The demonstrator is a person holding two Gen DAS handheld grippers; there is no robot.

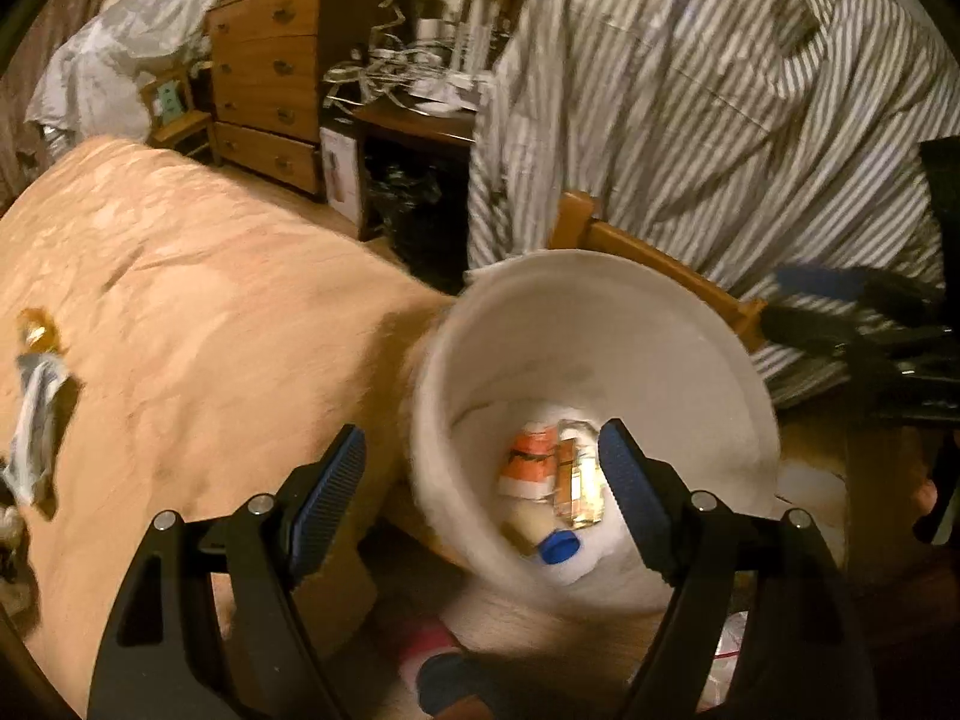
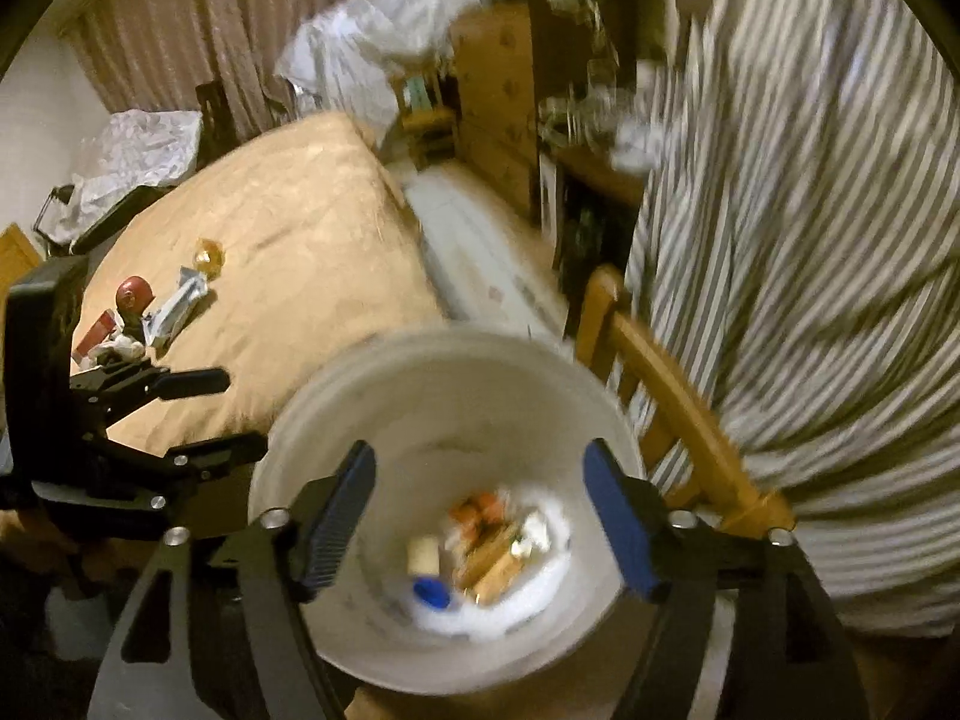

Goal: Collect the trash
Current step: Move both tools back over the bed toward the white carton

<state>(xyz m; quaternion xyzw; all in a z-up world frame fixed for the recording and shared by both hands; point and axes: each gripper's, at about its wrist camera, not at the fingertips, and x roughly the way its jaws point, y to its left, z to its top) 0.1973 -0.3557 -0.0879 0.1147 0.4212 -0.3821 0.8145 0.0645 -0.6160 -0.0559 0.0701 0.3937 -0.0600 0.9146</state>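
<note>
- Now, in the left wrist view, the left hand-held gripper (image 1: 480,492) hangs above the white bucket (image 1: 690,324) with its jaws wide apart and nothing between them.
- I judge it is held there because the bucket is where the trash goes; the empty jaws fit a piece already dropped in.
- At the bottom of the bucket lie an orange and white packet (image 1: 531,462), a shiny wrapper (image 1: 579,480) and a bottle with a blue cap (image 1: 558,546), lying loosely against one another.
- On the tan bed (image 1: 210,312), at the far left, a crumpled silver wrapper (image 1: 36,432) and a gold foil piece (image 1: 36,330) are not yet collected.
- The other hand-held gripper shows at the right edge, blurred.
- In the right wrist view, the right hand-held gripper (image 2: 480,516) also points down into the same bucket (image 2: 420,372), jaws apart and empty.
- The trash inside is blurred here: orange, tan and white shapes and the blue cap (image 2: 432,591).
- The bucket stands between the bed (image 2: 288,228) and a wooden chair (image 2: 666,396) draped with striped cloth (image 2: 810,240), probably to stay near both hands.
- More trash is left on the bed, well apart from the bucket: a silver wrapper (image 2: 177,306), a gold piece (image 2: 208,255), a red round thing (image 2: 133,294) and a red packet (image 2: 96,333).
- The left hand-held gripper (image 2: 210,414) is at the left, jaws apart.
</note>
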